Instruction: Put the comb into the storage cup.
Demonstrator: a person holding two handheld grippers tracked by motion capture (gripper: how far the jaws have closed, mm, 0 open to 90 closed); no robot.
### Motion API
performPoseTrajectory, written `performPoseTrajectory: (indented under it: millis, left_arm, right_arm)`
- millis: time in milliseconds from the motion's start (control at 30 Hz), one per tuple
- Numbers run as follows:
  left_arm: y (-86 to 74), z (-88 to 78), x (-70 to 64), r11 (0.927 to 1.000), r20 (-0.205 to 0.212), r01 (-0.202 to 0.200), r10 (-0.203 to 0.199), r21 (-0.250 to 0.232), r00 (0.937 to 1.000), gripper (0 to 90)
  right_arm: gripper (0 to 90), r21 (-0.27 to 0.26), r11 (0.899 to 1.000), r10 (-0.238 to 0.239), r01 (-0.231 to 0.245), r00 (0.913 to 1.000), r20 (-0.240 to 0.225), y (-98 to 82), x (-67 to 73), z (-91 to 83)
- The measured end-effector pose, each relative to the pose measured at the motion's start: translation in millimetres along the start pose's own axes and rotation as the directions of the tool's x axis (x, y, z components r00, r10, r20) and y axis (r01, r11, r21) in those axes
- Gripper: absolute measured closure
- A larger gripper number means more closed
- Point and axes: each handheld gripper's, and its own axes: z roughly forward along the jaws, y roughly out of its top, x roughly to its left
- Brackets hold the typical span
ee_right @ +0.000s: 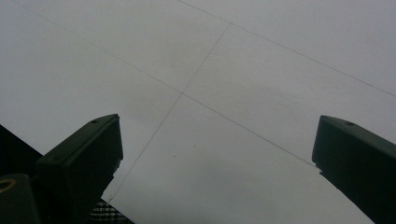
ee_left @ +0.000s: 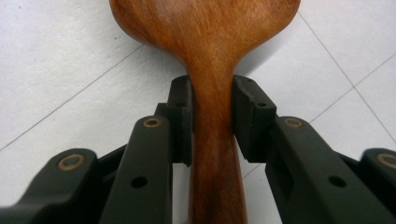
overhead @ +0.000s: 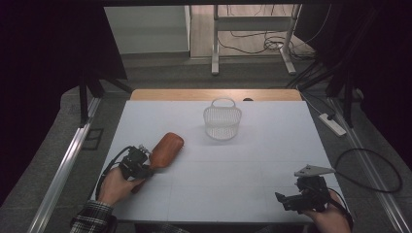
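Observation:
A brown wooden spoon (overhead: 165,149) lies on the white table (overhead: 262,160) at the left, its broad bowl pointing toward the far middle. My left gripper (overhead: 145,170) is shut on its neck. In the left gripper view both black pads (ee_left: 181,116) press against the narrow handle just below the bowl (ee_left: 210,46), with my left gripper (ee_left: 212,100) centred on the wood. My right gripper (overhead: 284,200) rests near the front right corner of the table. In the right gripper view it (ee_right: 217,140) stands open over bare tabletop, with nothing between its jaws.
A white mesh basket (overhead: 222,121) with a handle stands at the back middle of the table. A wooden strip (overhead: 216,94) runs along the far edge. On the floor at the right lie a power strip (overhead: 332,124) and a looped cable (overhead: 369,167).

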Motion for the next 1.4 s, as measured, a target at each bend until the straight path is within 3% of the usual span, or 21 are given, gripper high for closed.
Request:
performPoseTrajectory:
  millis: [333,767,1167,1400]
  left_arm:
    - [0.9,-2.6,2.4,0.9998,0.0,0.017,-0.017,-0.012,0.9999,72.1]
    - [-0.3,-7.6,1.7,0.9993,-0.018,-0.009,0.008,-0.038,0.9998,72.8]
    - [-1.1,-10.5,2.7,0.9983,0.001,0.0,0.0,-0.057,1.0,72.9]
    - [-2.0,-15.3,2.5,0.9955,0.018,0.002,-0.001,-0.095,0.9998,72.8]
  right_arm:
    - [2.1,0.001,1.0,0.002,-0.002,1.0,0.001,0.0,-0.2,0.0]
    - [2.1,-0.003,1.0,0.0,0.0,1.0,0.002,-0.3,0.0,-0.4]
    - [2.1,-0.004,1.0,-0.001,0.001,1.0,0.003,-0.3,0.2,-0.5]
    - [2.1,-0.005,1.0,0.002,-0.002,1.0,0.003,-0.3,0.2,-0.7]
